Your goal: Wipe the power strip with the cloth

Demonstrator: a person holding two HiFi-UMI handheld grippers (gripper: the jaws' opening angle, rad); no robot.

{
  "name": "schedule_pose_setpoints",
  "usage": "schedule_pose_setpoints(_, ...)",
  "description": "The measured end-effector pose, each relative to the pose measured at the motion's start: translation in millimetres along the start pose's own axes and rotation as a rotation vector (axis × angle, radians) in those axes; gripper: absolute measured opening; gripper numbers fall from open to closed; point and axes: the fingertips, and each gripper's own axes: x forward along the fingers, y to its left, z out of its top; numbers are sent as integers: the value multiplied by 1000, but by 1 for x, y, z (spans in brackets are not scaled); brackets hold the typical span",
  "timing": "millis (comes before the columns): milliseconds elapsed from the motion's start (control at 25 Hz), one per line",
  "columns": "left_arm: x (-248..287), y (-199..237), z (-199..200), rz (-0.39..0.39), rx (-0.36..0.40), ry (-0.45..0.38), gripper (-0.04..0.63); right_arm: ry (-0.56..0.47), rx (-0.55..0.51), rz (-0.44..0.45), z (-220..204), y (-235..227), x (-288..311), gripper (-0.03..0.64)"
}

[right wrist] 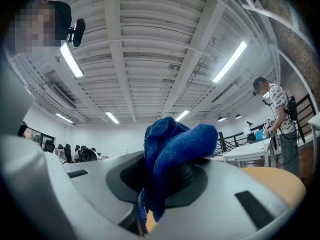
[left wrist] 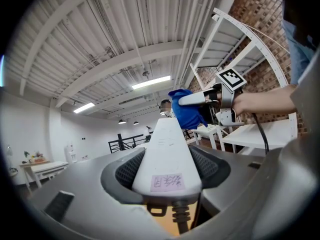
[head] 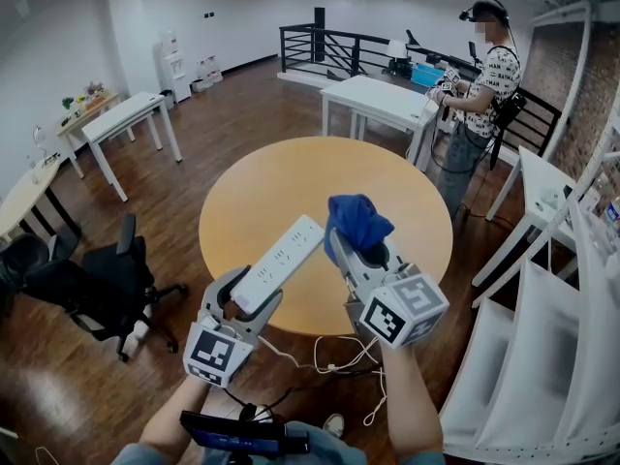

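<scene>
The power strip (head: 278, 263), white and long, is held clear above the round wooden table (head: 281, 177); its cord end is clamped between the jaws of the left gripper (head: 244, 296), and its far end is tilted up and away from the person; in the left gripper view the strip (left wrist: 167, 149) is seen pinched between the ribbed pads (left wrist: 125, 171), with a small pink label on its near end. A white cable (head: 329, 361) is seen trailing from below the grippers toward the floor. The blue cloth (head: 356, 223) is bunched and gripped by the jaws of the right gripper (head: 363, 252), which are closed on it; in the right gripper view the cloth (right wrist: 172, 149) is seen bulging above the jaws and hanging down between them. The cloth is held just beside the strip's far end; whether the two touch cannot be told. A marker cube (head: 405, 308) is carried on the right gripper. Beyond the round table, white tables (head: 383, 100) are seen, and a person (head: 484, 85) is standing by them; a black office chair (head: 107, 279) is placed on the wooden floor at the left.
</scene>
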Motion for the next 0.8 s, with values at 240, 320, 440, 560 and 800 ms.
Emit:
schedule_pose_setpoints(240,1,1,2,3,-8,0,281,4,14,11,-10,11,-5,72)
schedule_pose_setpoints(320,1,1,2,4,-12,0,281,1,23,16,-12,16,-6,72)
schedule_pose_setpoints(440,2,1,3,6,-18,0,281,0,25,30,-17,26,-7,72)
schedule_pose_setpoints(560,4,0,3,7,-23,-1,281,1,8,46,-23,37,-6,72)
schedule_pose_setpoints(800,5,3,1,14,-47,1,281,-11,7,64,-31,58,-8,72)
